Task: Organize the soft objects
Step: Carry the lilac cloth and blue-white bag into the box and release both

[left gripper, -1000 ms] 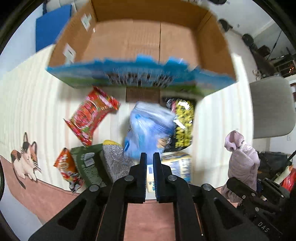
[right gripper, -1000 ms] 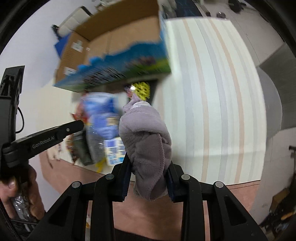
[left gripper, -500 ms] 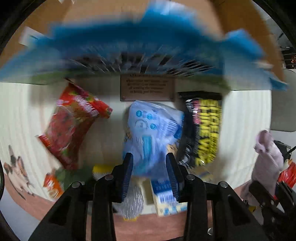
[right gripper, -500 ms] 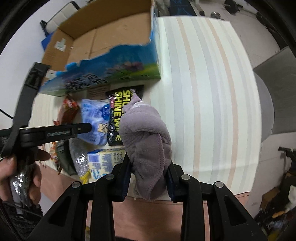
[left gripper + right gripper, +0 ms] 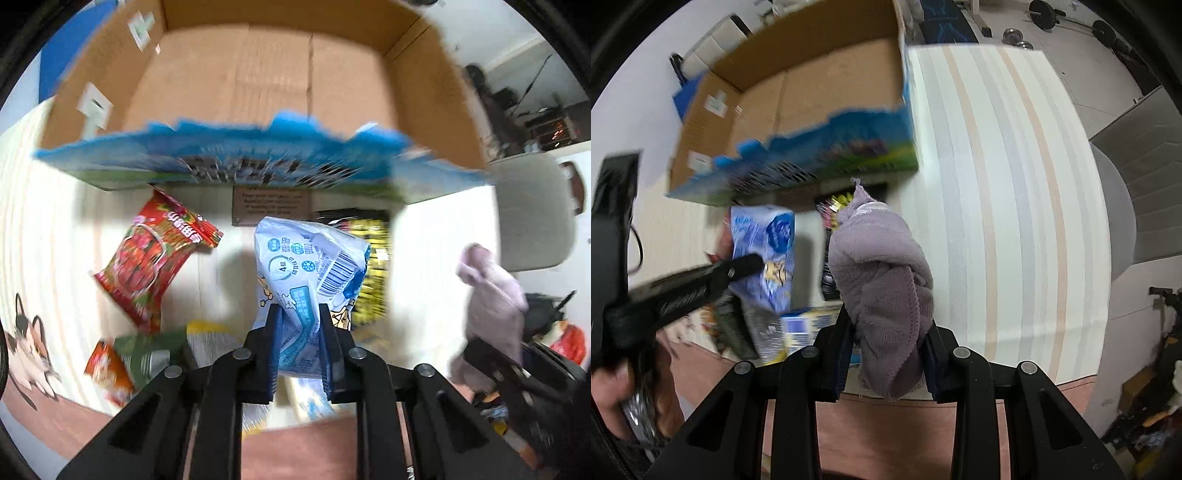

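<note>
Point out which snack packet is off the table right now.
The pale blue packet, clamped in the left gripper; the red packet lies on the table.

Left tongs [image 5: 298, 332] clamped around blue packet [image 5: 310, 273].

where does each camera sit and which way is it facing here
Left wrist: on the left gripper, looking along its fingers at the blue packet it holds and the cardboard box beyond.
Right wrist: on the right gripper, looking past its purple cloth at the striped table; a hand shows at left.
Shared: box, packet, cloth.
</note>
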`<state>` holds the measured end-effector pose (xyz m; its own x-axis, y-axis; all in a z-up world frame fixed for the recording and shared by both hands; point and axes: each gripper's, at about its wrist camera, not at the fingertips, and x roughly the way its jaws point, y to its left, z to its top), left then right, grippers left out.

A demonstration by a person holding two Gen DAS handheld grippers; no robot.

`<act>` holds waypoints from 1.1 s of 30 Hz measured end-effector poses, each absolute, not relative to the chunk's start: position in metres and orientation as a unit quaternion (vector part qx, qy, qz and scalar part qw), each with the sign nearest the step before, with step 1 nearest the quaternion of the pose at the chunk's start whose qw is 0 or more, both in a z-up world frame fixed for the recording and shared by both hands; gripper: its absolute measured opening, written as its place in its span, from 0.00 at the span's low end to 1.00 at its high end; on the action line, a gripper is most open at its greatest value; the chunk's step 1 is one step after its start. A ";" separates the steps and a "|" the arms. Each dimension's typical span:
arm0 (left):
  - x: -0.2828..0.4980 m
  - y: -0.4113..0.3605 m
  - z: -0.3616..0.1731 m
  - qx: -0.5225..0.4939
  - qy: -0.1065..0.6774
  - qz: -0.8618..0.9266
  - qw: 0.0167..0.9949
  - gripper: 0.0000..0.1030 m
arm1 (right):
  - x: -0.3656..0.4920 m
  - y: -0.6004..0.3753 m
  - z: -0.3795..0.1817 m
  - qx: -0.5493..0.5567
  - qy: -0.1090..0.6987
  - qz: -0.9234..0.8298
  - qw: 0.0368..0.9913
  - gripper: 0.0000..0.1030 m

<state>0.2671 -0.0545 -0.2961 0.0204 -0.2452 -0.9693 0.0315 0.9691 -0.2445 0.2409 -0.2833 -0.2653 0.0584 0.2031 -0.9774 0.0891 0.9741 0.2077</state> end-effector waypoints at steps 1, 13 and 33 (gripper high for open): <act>0.263 -0.053 -0.283 -0.088 0.686 -0.103 0.715 0.15 | 0.240 -0.285 -0.256 0.114 0.680 0.044 0.723 0.34; 0.358 -0.046 -0.180 -0.134 0.631 -0.115 0.755 0.15 | 0.328 -0.261 -0.160 0.102 0.614 0.093 0.777 0.34; 0.546 -0.071 -0.329 -0.149 0.730 -0.114 0.657 0.18 | 0.519 -0.224 -0.313 0.086 0.666 -0.005 0.741 0.42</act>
<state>0.5461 -0.0706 -0.3285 -0.0922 -0.3670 -0.9257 -0.0676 0.9298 -0.3619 0.5190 -0.2244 -0.3128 0.1119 0.1060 -0.9881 0.1220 0.9853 0.1195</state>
